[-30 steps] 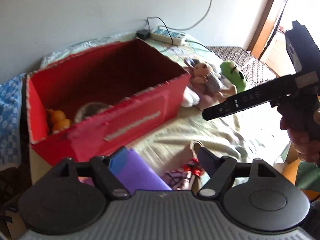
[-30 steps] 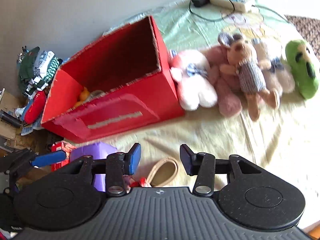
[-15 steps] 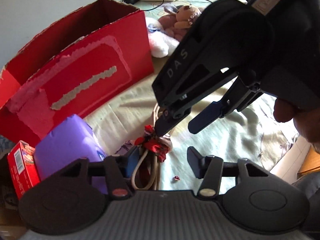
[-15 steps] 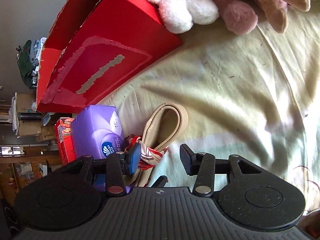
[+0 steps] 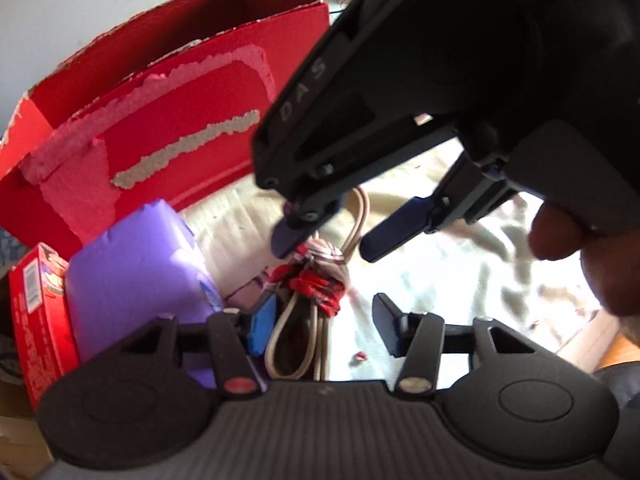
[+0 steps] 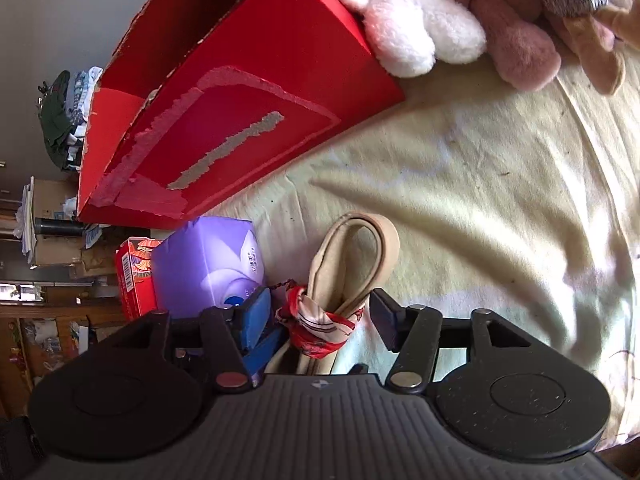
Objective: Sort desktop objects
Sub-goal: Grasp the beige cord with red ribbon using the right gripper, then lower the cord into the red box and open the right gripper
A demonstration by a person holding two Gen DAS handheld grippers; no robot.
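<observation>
A beige strap (image 6: pixel 352 264) with a red patterned scarf (image 6: pixel 320 326) tied round it lies on the yellow sheet; it also shows in the left wrist view (image 5: pixel 316 280). My right gripper (image 6: pixel 320 316) is open, its jaws either side of the scarf knot. In the left wrist view it (image 5: pixel 326 240) hangs open just above the scarf. My left gripper (image 5: pixel 324 326) is open, low over the strap's near loop (image 5: pixel 294 344). A red cardboard box (image 6: pixel 224 120) stands behind, also in the left wrist view (image 5: pixel 160 112).
A purple tissue pack (image 6: pixel 208 264) and a small red carton (image 6: pixel 134 280) lie left of the strap, against the box; both show in the left wrist view (image 5: pixel 136 268) (image 5: pixel 36 308). Plush toys (image 6: pixel 432 32) lie right of the box. Cluttered shelves (image 6: pixel 36 240) stand at far left.
Both grippers have dropped closer to the strap and scarf. The right gripper now straddles the scarf knot. Both stay open.
</observation>
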